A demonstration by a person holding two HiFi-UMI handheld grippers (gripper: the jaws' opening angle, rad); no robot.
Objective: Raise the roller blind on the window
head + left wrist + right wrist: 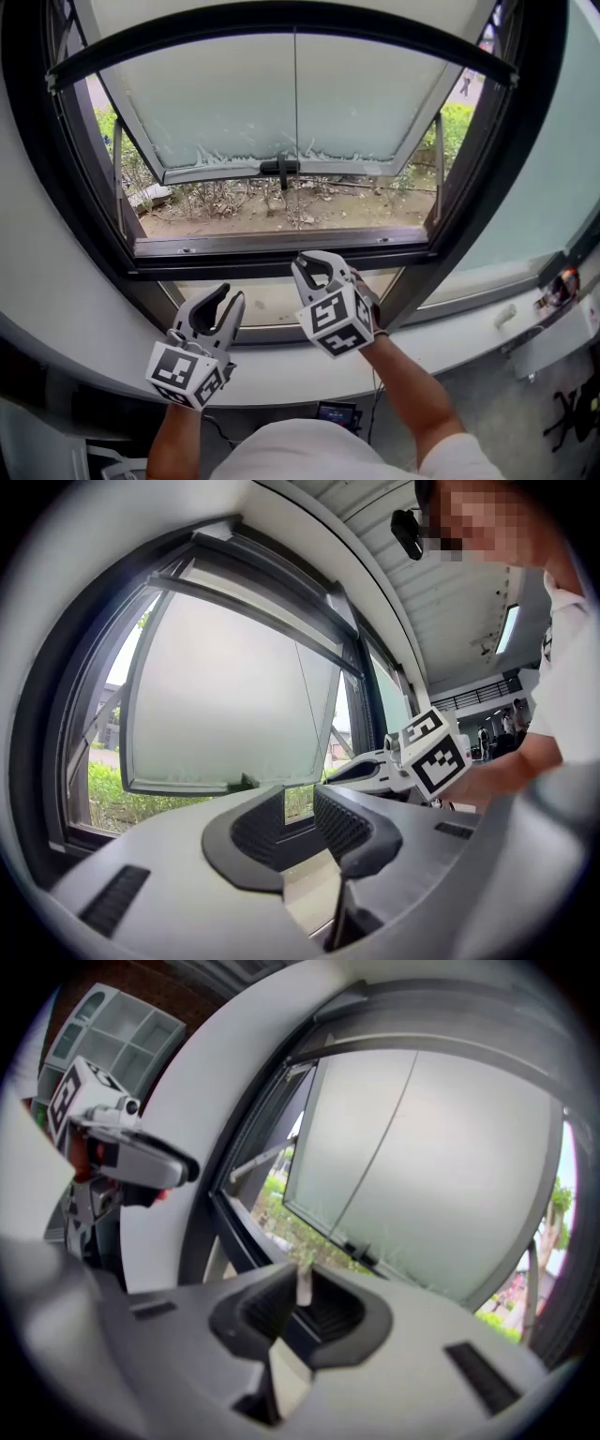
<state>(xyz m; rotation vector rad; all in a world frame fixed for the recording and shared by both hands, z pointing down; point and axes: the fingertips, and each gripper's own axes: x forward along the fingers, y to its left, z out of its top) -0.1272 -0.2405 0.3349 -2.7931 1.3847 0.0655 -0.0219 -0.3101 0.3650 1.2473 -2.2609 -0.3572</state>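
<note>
Head view: both grippers are raised in front of the window (281, 246), whose frosted sash (291, 103) swings outward. A thin cord (295, 94) hangs down the middle, and the right claw (319, 265) sits just below its lower end, most likely because hauling that cord is what lifts the blind. I cannot pick out the blind itself for certain; only its cord shows. The left claw (228, 296) waits lower and to the side, apart from the cord.

Left gripper view: the left claw (298, 803) is released, its pads a little apart with only window behind the gap, so it seems held in reserve. The cord (305, 696) crosses the sash ahead.

Right gripper view: the right claw (302, 1302) looks clenched on a small pale pull (303, 1283) that stands upright between its tips, touching one pad. The cord (384, 1147) slants up across the glass above it.
</note>
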